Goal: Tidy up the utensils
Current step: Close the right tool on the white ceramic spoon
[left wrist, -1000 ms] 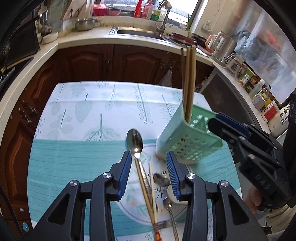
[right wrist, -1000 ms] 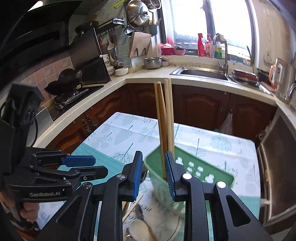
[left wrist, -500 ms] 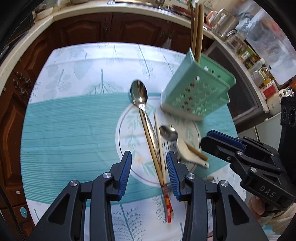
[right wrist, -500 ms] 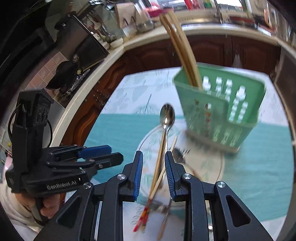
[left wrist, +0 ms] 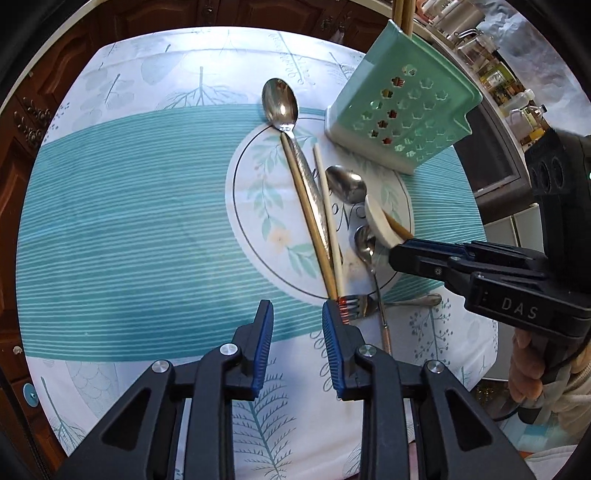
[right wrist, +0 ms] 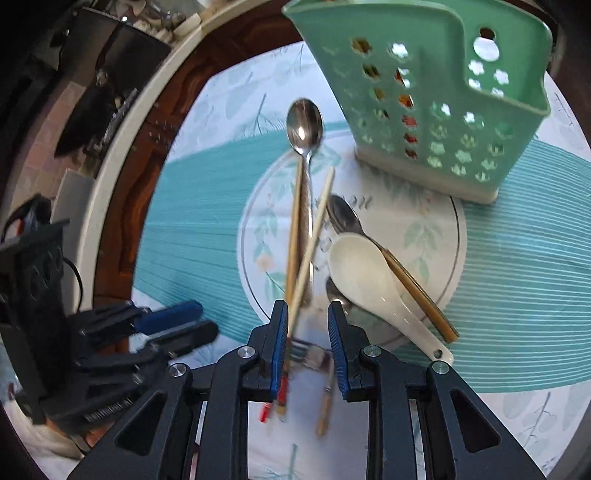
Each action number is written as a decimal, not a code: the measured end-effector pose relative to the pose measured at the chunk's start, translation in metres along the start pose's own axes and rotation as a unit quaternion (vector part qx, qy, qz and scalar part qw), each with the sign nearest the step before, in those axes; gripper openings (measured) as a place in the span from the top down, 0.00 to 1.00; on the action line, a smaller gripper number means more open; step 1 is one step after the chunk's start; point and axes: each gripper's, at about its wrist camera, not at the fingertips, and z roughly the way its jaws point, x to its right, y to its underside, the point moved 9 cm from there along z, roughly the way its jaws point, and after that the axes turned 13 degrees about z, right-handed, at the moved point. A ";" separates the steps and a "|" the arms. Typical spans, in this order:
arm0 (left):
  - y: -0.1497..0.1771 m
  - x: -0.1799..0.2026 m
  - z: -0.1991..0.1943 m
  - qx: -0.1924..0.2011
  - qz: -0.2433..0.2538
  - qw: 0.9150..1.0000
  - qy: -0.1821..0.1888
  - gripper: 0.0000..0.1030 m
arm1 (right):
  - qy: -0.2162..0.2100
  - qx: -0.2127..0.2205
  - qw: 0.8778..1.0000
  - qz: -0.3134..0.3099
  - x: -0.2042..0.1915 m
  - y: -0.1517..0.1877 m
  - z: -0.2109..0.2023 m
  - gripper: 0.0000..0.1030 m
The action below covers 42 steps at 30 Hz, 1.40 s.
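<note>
A green perforated utensil holder point(left wrist: 402, 110) point(right wrist: 424, 103) stands at the far right of the tablecloth, with chopsticks point(left wrist: 402, 11) upright in it. On the round print lie a large steel spoon point(left wrist: 280, 99) point(right wrist: 304, 125), a wooden chopstick point(left wrist: 306, 206), a pale chopstick point(left wrist: 327, 206), a white ceramic spoon point(left wrist: 380, 221) point(right wrist: 365, 269), small steel spoons point(left wrist: 345, 184) and a fork point(left wrist: 354, 304) point(right wrist: 306, 352). My left gripper point(left wrist: 297, 310) points down just left of the chopstick ends, its jaws closing on nothing. My right gripper point(right wrist: 307, 314) hovers over the fork, open narrowly, the pale chopstick beside its left pad.
The table's cloth point(left wrist: 129, 221) is teal and white with leaf prints. Dark wooden cabinets point(left wrist: 22, 122) ring the far side. Bottles and jars point(left wrist: 517, 107) crowd the counter on the right. A stove area point(right wrist: 110, 85) is at the left. A hand point(left wrist: 524, 365) holds the right gripper.
Both grippers have sunk toward the table and tipped downward, from facing the holder to looking onto the loose utensils. The left jaws have narrowed.
</note>
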 end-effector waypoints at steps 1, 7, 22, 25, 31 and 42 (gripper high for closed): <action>0.002 -0.001 0.002 -0.001 -0.003 1.000 0.002 0.75 | 0.006 -0.003 1.000 -0.005 0.003 0.002 0.002 0.77; 0.013 -0.006 0.008 -0.009 -0.017 1.000 0.011 0.75 | 0.027 -0.014 1.000 0.002 0.022 0.014 0.016 0.80; 0.019 -0.004 0.009 -0.006 -0.017 1.000 0.023 0.75 | 0.069 0.022 0.997 -0.022 0.021 0.001 0.006 0.81; 0.020 -0.004 0.009 -0.006 -0.018 1.000 0.025 0.75 | 0.085 0.029 0.995 -0.042 0.019 -0.002 0.011 0.81; 0.021 -0.008 0.008 -0.008 -0.025 0.999 0.027 0.75 | 0.094 0.045 0.992 -0.076 0.006 -0.009 0.020 0.80; 0.020 -0.011 0.008 -0.004 -0.035 0.999 0.030 0.75 | 0.136 0.087 0.983 -0.092 -0.002 -0.025 0.027 0.69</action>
